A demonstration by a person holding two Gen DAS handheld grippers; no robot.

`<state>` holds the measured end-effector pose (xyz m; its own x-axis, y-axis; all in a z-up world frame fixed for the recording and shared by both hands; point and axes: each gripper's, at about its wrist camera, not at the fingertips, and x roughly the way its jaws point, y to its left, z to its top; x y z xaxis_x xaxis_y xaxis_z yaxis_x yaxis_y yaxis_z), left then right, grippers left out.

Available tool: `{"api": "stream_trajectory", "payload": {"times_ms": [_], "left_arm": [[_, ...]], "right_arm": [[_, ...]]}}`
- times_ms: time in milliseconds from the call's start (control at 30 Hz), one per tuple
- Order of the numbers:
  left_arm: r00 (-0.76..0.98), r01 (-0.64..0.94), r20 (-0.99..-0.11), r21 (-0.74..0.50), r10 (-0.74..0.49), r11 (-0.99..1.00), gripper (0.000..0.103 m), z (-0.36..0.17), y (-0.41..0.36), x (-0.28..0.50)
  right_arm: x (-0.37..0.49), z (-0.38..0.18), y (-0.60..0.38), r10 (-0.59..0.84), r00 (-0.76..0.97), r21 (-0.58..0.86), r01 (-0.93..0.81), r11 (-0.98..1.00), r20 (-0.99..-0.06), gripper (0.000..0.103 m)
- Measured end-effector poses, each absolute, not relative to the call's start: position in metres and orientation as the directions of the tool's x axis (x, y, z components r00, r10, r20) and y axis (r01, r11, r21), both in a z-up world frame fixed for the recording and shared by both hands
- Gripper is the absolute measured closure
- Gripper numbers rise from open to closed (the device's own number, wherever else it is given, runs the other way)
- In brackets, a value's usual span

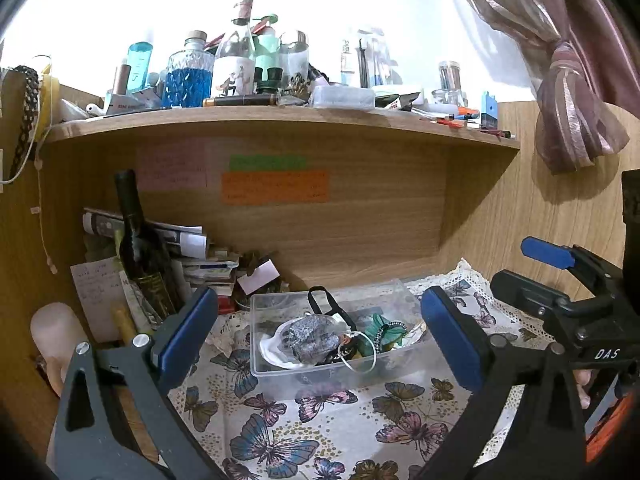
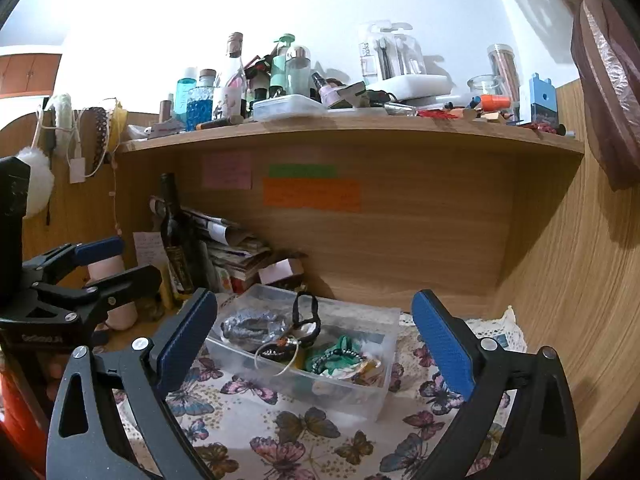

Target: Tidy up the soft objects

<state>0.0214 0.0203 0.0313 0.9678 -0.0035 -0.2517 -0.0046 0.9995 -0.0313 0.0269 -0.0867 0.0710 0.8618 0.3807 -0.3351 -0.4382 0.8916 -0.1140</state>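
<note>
Both jaws stand apart and empty. Left gripper (image 1: 320,336) and right gripper (image 2: 316,340) each frame the clear box (image 1: 256,368) at lower centre, about equally near. Soft items (image 1: 312,338) lie inside it, on the tabletop (image 1: 344,432), dead ahead; its long axis runs left-right

Tablecloth (image 1: 320,432) butterfly-print; clear box (image 1: 280,372); teal cloth (image 1: 382,330); orange note (image 1: 275,187).

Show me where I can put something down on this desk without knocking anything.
Free: the butterfly cloth in front of the clear plastic box, and the lace-edged patch right of it, by the wooden side wall. Crowded: left of the box, the wine bottle and paper stack; the upper shelf is packed.
</note>
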Motion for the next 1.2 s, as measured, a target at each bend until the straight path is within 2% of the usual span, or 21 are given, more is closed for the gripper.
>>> {"api": "stream_trajectory", "payload": {"times_ms": [167,233,1200], "left_arm": [[0.967,0.004,-0.255,-0.036,-0.013,0.999,0.0,0.0303,0.0203,0.0223],[0.967,0.004,-0.255,-0.036,-0.013,0.999,0.0,0.0299,0.0203,0.0224],[0.967,0.006,-0.254,-0.043,-0.017,0.999,0.0,0.0282,0.0223,0.0234]], "right_arm": [[0.0267,0.0699,-0.0855,0.381,0.86,-0.108,-0.438,0.892,-0.339,0.004],[0.0264,0.0696,-0.0857,0.38,0.86,-0.104,-0.436,0.894,-0.339,0.0],[0.026,0.0715,-0.0878,0.38,0.862,-0.094,-0.432,0.897,-0.337,0.0]]}}
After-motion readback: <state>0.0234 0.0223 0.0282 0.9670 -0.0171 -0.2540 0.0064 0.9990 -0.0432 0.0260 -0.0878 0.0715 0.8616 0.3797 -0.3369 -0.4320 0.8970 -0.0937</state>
